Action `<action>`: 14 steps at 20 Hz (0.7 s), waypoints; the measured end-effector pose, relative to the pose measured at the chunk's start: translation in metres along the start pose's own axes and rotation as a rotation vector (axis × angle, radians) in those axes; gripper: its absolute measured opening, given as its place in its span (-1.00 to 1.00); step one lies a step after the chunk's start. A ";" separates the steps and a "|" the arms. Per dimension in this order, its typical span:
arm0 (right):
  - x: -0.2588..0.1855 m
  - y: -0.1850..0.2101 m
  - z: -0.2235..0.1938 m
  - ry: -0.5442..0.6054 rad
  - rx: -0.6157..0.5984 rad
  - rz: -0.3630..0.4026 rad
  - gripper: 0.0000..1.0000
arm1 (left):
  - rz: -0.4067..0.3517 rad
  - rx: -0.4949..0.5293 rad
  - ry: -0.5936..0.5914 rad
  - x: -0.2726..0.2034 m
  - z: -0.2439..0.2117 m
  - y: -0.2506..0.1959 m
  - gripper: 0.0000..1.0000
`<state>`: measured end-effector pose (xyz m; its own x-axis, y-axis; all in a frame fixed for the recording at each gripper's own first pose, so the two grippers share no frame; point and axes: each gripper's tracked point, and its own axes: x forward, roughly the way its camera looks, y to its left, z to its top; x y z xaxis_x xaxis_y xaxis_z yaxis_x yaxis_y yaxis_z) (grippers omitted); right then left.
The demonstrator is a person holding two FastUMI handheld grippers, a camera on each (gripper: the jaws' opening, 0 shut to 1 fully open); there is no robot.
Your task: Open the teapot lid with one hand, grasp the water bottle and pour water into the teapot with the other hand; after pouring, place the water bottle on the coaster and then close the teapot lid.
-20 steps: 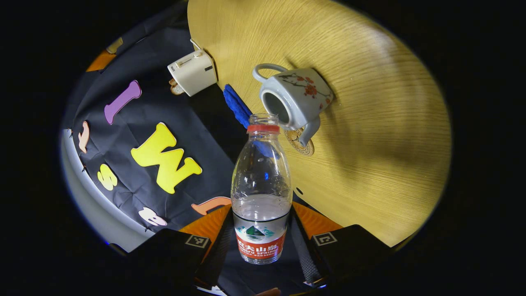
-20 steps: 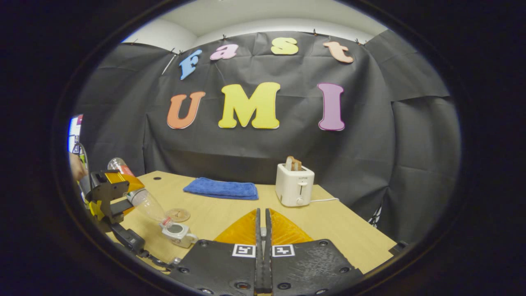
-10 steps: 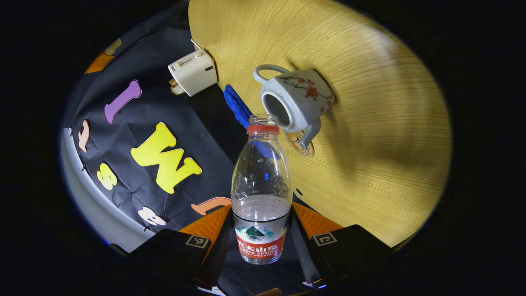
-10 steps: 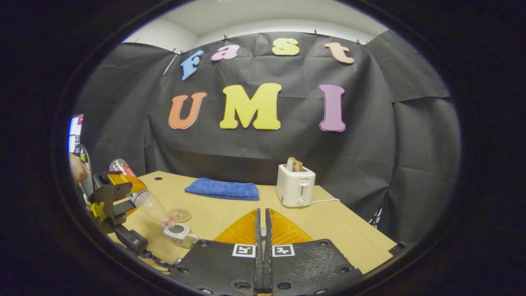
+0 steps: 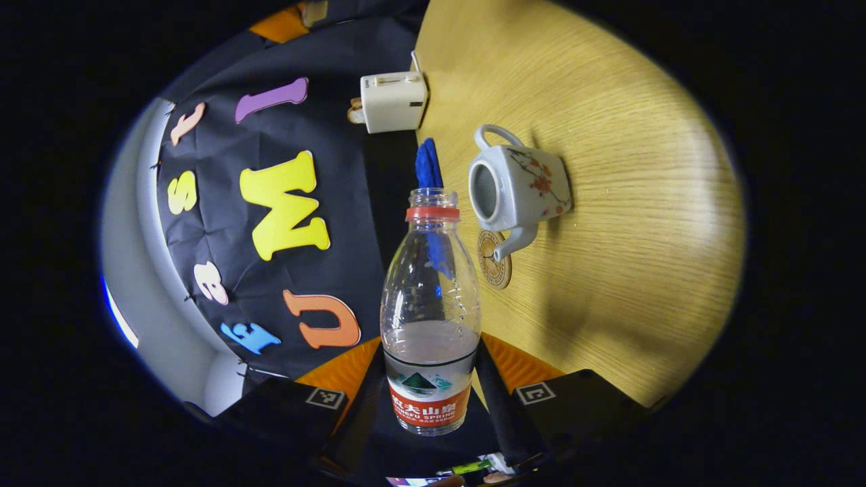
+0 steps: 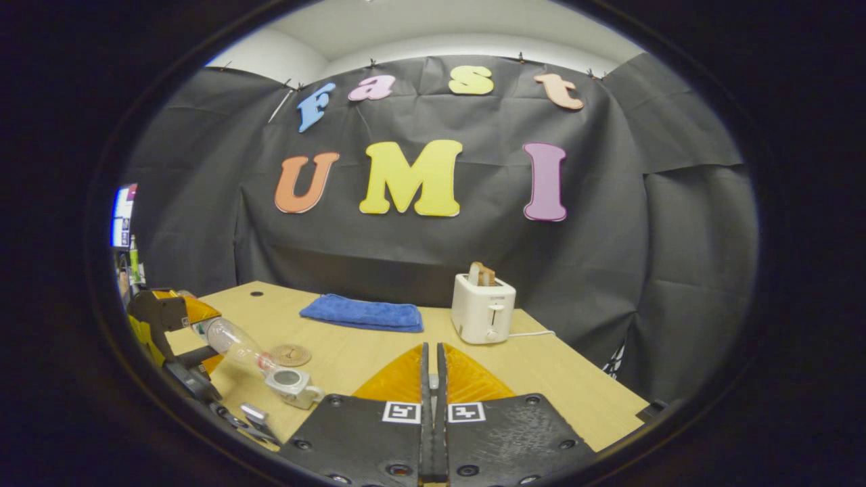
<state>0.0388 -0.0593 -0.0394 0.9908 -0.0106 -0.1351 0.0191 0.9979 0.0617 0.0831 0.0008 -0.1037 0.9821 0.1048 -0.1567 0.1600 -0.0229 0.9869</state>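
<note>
My left gripper is shut on a clear water bottle with a red neck ring and no cap; water fills its lower part. Just right of the bottle's mouth stands the white flowered teapot, its top uncovered. A round coaster lies by the spout. In the right gripper view the left gripper holds the bottle tilted, mouth near the teapot, with the coaster behind. My right gripper hovers above the table, fingers pressed on a small pale piece; the lid's body is hidden.
On the wooden table a white toaster with bread stands at the back, its cord trailing right. A folded blue towel lies left of it. The same toaster and towel appear in the left gripper view.
The left gripper has sunk lower and rolled, so the bottle lies flatter and its mouth has drawn back slightly from the teapot's opening. The right gripper has barely moved.
</note>
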 end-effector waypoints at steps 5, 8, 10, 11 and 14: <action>-0.008 0.009 0.007 -0.003 0.025 0.045 -0.99 | 0.050 -0.294 -0.048 0.001 -0.012 0.005 0.53; -0.011 0.009 0.010 -0.019 0.021 0.042 -1.00 | 0.090 -0.505 -0.068 0.007 -0.026 0.016 0.59; -0.012 0.008 0.013 -0.031 0.008 0.029 -1.00 | 0.108 -0.651 -0.054 0.013 -0.038 0.024 0.52; -0.011 0.008 0.014 -0.036 0.002 0.025 -1.00 | 0.115 -0.744 -0.045 0.019 -0.047 0.028 0.52; -0.010 0.011 0.010 -0.028 0.001 0.031 -1.00 | 0.113 -1.018 -0.078 0.036 -0.045 0.036 0.53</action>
<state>0.0302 -0.0490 -0.0274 0.9942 0.0186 -0.1056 -0.0116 0.9977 0.0660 0.1200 0.0484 -0.0721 0.9957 0.0890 -0.0271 -0.0589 0.8291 0.5559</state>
